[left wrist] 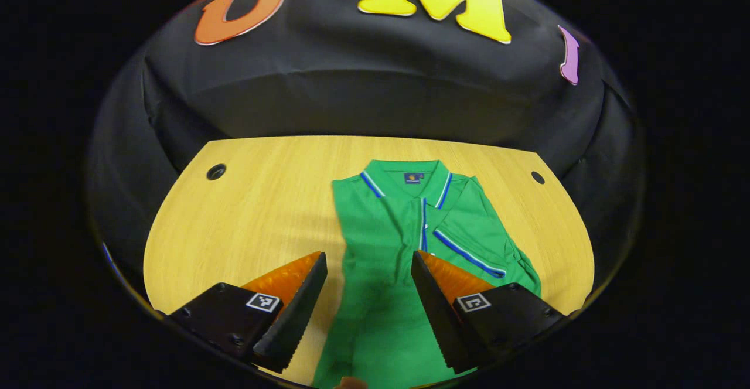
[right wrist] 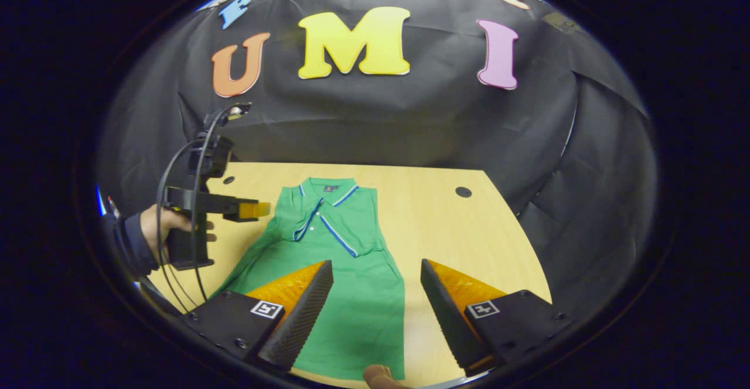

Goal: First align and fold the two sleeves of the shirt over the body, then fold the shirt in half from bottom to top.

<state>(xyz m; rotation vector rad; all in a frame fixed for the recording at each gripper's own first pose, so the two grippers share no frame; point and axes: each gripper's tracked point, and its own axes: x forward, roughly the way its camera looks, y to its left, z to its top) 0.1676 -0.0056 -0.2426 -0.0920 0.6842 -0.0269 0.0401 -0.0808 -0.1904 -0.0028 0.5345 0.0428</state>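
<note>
- Nearest in the left gripper view, the left gripper (left wrist: 369, 295) hung with its jaws spread wide and released, holding nothing, above the lower body of the green short-sleeved polo shirt with blue-and-white trim (left wrist: 404, 242).
- In the right gripper view, the right gripper (right wrist: 375, 307) was likewise spread and empty, over the shirt's hem edge at about 6 o'clock.
- The shirt lay flat on the light wooden table (left wrist: 263, 201), buttons up, near the table's middle.
- Its long axis ran from 6 to 12 o'clock, with the hem near and the striped collar (left wrist: 405, 177) pointing away toward the booth wall.
- Both sleeves appeared already folded over the body, one trimmed cuff (left wrist: 469, 254) lying diagonally across the chest.
- By my judgement the sleeve step was done; the bottom-to-top half fold remained.
- Farther off at 9 o'clock in the right gripper view, a hand (right wrist: 161, 225) held the left gripper beside the shirt's shoulder.
</note>
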